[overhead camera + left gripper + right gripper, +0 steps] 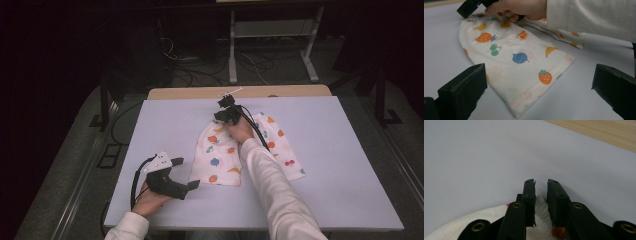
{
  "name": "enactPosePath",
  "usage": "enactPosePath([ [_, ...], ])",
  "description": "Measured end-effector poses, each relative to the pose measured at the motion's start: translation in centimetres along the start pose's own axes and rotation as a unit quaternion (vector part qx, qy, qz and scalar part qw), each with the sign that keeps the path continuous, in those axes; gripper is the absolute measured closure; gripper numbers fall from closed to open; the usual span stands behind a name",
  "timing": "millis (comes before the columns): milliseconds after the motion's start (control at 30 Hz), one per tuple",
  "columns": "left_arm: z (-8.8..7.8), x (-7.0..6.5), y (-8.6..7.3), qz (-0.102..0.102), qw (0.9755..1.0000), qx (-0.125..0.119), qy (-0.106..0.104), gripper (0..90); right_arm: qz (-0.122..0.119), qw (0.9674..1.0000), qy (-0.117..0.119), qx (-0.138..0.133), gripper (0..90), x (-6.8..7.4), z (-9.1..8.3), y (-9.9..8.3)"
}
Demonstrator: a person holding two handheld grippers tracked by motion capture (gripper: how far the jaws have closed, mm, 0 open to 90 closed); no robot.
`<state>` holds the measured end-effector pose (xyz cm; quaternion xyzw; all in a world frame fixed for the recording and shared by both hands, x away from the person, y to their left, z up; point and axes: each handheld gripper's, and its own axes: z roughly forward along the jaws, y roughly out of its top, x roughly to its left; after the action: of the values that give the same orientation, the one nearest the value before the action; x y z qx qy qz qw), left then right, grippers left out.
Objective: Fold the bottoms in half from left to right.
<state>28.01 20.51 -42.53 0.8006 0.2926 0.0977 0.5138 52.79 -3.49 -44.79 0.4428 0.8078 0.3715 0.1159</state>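
A white cloth printed with coloured fruit lies spread on the pale lavender table mat, near its middle. My right gripper is at the cloth's far edge, and its jaws stand close together with a bunched fold of the white cloth pinched between them. In the left gripper view the right hand and that gripper sit at the cloth's far end. My left gripper rests near the front left, just left of the cloth. Its jaws are wide open with nothing held.
A wooden table edge runs along the far side of the mat. Behind it, on the dark floor, stand a metal frame's legs and loose cables. Bare mat extends to the right of the cloth and along the front edge.
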Motion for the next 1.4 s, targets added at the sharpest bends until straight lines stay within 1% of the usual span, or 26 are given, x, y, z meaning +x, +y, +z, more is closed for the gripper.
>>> enactPosePath([
  [33,0.0,0.0,0.0,0.0,1.0,0.0,0.0,0.0,0.0,1.0,0.0,0.0,79.6,0.0,0.0,0.0],
  [67,0.0,0.0,0.0,0.0,1.0,0.0,0.0,0.0,-0.006,1.0,-0.003,0.001,83.5,0.1,0.0,0.0],
  [133,0.0,0.0,0.0,0.0,1.0,0.0,0.0,0.0,-0.013,0.9999,-0.009,0.002,86.3,0.3,-0.1,0.1],
  [300,0.0,0.0,0.0,-0.002,1.0,0.001,0.0,0.0,-0.015,0.9998,-0.011,0.005,88.5,0.3,-0.3,0.2],
  [333,0.0,0.1,0.0,-0.002,1.0,0.001,0.0,0.0,-0.01,0.9999,-0.01,0.006,88.7,0.3,-0.5,0.2],
  [400,0.0,0.1,0.0,-0.003,1.0,0.002,0.0,0.0,-0.01,0.9999,-0.01,0.006,88.7,0.2,-0.6,0.3],
  [500,-0.1,0.1,0.0,-0.005,1.0,0.002,0.002,0.0,-0.004,1.0,-0.001,0.004,88.8,0.1,-1.2,0.4],
  [600,-0.2,0.0,0.0,-0.009,1.0,0.003,0.002,0.0,0.001,1.0,0.002,0.002,88.8,0.1,-1.5,0.4],
  [700,-0.4,-0.1,0.1,-0.017,0.9998,0.006,0.003,0.0,0.0,1.0,0.004,-0.004,88.8,0.2,-1.9,0.4],
  [733,-0.5,-0.1,0.2,-0.019,0.9998,0.006,0.005,0.0,0.008,0.9998,0.008,-0.014,88.8,0.2,-2.3,0.5],
  [833,-0.6,-0.2,0.3,-0.027,0.9996,0.007,0.007,0.0,0.008,0.9998,0.008,-0.018,88.8,0.3,-2.6,0.5],
  [967,-0.8,0.1,0.8,-0.038,0.9991,0.015,0.013,0.0,0.002,0.9997,0.008,-0.021,88.8,0.5,-3.2,0.4],
  [1033,-1.0,0.3,1.3,-0.046,0.9985,0.028,0.011,0.0,0.001,0.9997,0.009,-0.023,88.8,0.5,-3.5,0.4],
  [1100,-1.2,0.5,1.8,-0.044,0.9979,0.044,0.018,0.0,-0.001,0.9997,0.01,-0.024,88.8,0.6,-3.6,0.3],
  [1133,-1.4,0.6,2.0,-0.046,0.9976,0.047,0.02,0.0,-0.005,0.9997,0.009,-0.022,88.8,0.6,-3.6,0.3],
  [1167,-1.5,1.0,2.4,-0.057,0.9967,0.053,0.022,0.0,-0.004,0.9997,0.009,-0.021,88.8,0.7,-3.6,0.2],
  [1200,-1.5,1.0,2.4,-0.057,0.9967,0.053,0.022,0.0,-0.003,0.9997,0.009,-0.022,88.8,0.8,-3.6,0.2],
  [1333,-1.4,1.8,2.9,-0.075,0.9946,0.066,0.027,0.0,-0.003,0.9997,0.009,-0.024,88.8,0.9,-3.6,0.1],
  [1400,-1.2,2.1,3.0,-0.081,0.9937,0.072,0.029,0.0,-0.002,0.9996,0.009,-0.025,88.8,1.0,-3.7,0.0],
])
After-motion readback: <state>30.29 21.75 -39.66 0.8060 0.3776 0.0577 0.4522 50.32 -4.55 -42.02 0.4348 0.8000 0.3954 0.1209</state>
